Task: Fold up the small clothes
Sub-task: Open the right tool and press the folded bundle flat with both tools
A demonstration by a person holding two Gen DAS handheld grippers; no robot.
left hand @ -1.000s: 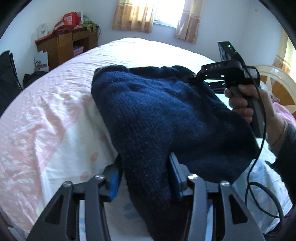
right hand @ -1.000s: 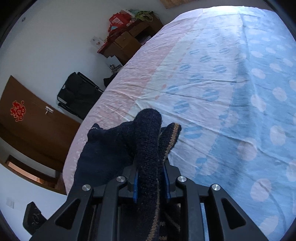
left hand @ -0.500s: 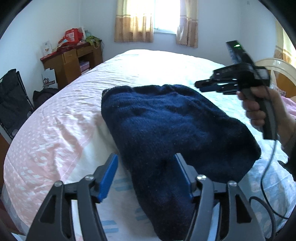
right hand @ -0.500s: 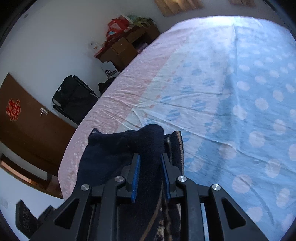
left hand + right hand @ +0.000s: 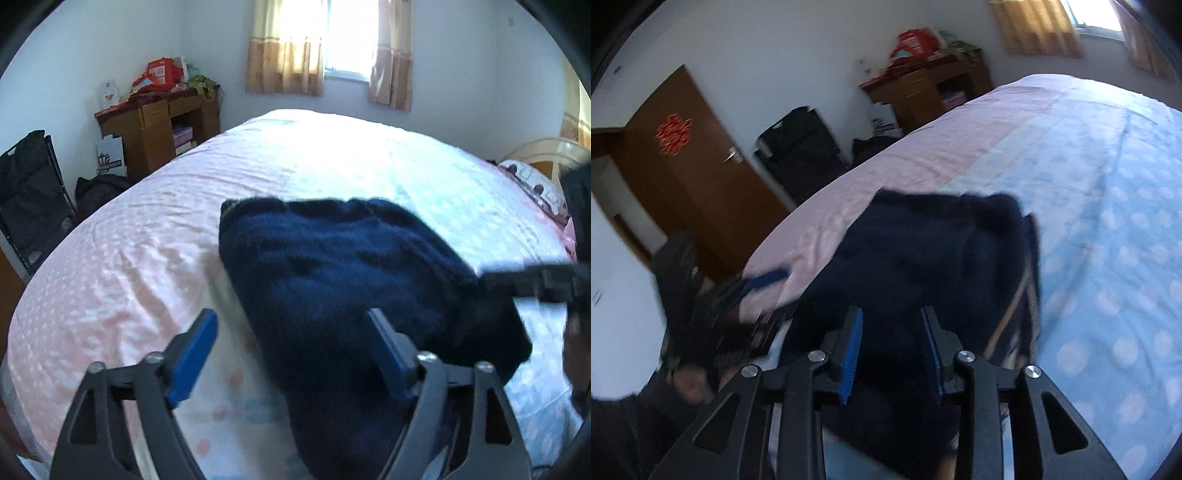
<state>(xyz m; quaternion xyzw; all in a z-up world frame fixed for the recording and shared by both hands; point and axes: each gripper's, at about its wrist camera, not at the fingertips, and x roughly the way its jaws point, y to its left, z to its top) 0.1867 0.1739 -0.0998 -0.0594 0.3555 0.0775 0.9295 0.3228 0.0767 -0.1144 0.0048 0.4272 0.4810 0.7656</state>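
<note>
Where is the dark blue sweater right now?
In both wrist views the dark blue sweater lies folded on the bed, near its closest edge, where the pink sheet meets the blue dotted part.

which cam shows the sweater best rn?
Left wrist: the folded navy sweater lies nearly whole on the bed, only mildly blurred. Right wrist shows it closer, more smeared, its near part behind the right gripper.
</note>
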